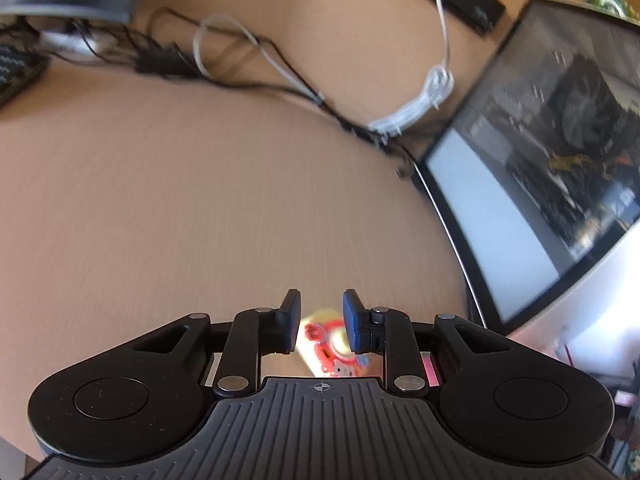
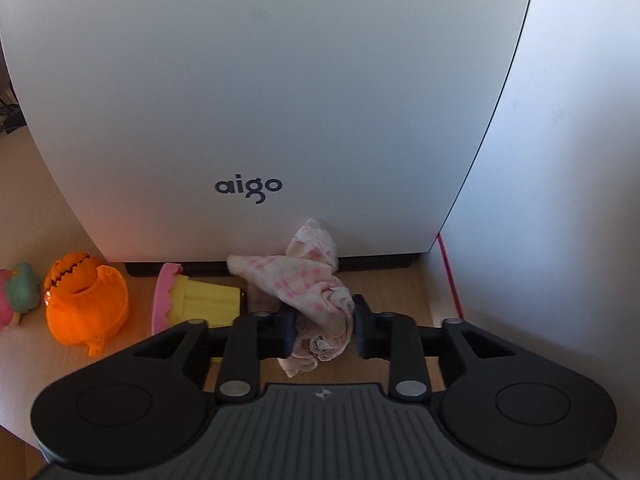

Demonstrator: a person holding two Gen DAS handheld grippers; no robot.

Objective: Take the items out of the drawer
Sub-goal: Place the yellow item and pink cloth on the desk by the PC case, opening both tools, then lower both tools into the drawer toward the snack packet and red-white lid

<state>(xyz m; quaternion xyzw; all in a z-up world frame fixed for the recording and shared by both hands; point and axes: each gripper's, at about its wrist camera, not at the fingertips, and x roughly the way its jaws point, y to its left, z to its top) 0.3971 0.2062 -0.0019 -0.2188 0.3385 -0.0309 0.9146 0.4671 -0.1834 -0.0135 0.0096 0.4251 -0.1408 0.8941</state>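
Note:
In the left wrist view my left gripper [image 1: 321, 322] hangs over a wooden desk [image 1: 180, 208]. Its blue pads stand close together with a blurred yellow and red packet [image 1: 326, 346] between them. In the right wrist view my right gripper [image 2: 325, 322] is shut on a bunched pink-and-white checked cloth [image 2: 304, 280] with a lace edge. The cloth is held low over the desk, in front of a white computer case [image 2: 260, 100] marked "aigo". No drawer shows in either view.
Left of the cloth lie a yellow and pink cupcake toy [image 2: 196, 300], an orange pumpkin toy [image 2: 84, 304] and a green and pink toy [image 2: 16, 292]. In the left wrist view there are tangled cables [image 1: 240, 60], a keyboard corner [image 1: 16, 72] and the case's glass side [image 1: 540, 160].

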